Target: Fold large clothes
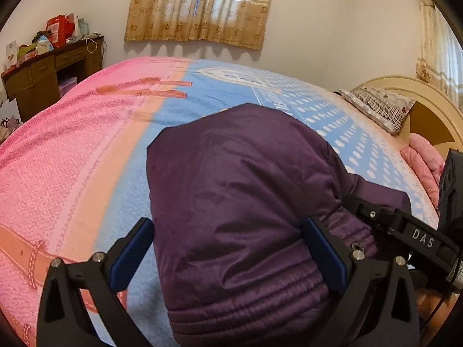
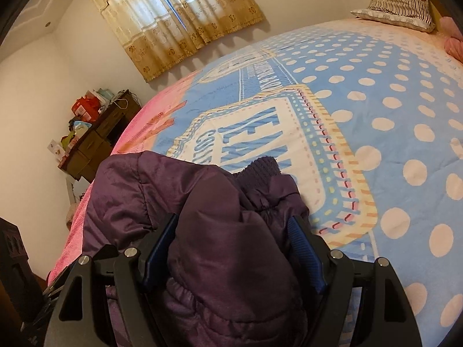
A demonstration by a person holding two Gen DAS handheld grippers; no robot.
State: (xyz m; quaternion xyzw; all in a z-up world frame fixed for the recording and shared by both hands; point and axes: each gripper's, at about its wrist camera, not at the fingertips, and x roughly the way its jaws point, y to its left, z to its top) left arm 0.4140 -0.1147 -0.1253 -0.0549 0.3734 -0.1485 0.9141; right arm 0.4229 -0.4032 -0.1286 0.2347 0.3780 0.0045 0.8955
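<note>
Mostly purple jacket [image 1: 231, 202] in both views, lying bunched on the bed cover [image 1: 72, 173], puffy quilted fabric with a gathered elastic hem nearest the cameras.

Left tool [image 1: 228, 260]: jaws spread wide, blue pads on either side of the jacket's folded bulk. The left pad sits over blue bed cover just beside the jacket edge and is not pressing it; the right pad is against or just at the fabric, hard to tell which. Reads as open around the jacket, not clamped.

Right tool [image 2: 233, 257]: jaws also wide, a thick lump of jacket between the blue pads. Fabric bulges up past both pads and touches them, but they do not look squeezed in, so open with jacket between. A ribbed knit cuff [image 2: 260, 170] pokes out just beyond that lump.

In the left wrist view the right tool's black body [image 1: 405, 231] shows at the right edge, just beside the jacket.

Bed cover is pink on one side, blue with white dots on the other. A pillow [image 1: 379, 107] lies at the headboard [image 1: 428, 110]. A cluttered wooden bench [image 1: 52, 69] stands against the wall beside the bed, and a beige curtain [image 1: 199, 5] hangs above.
</note>
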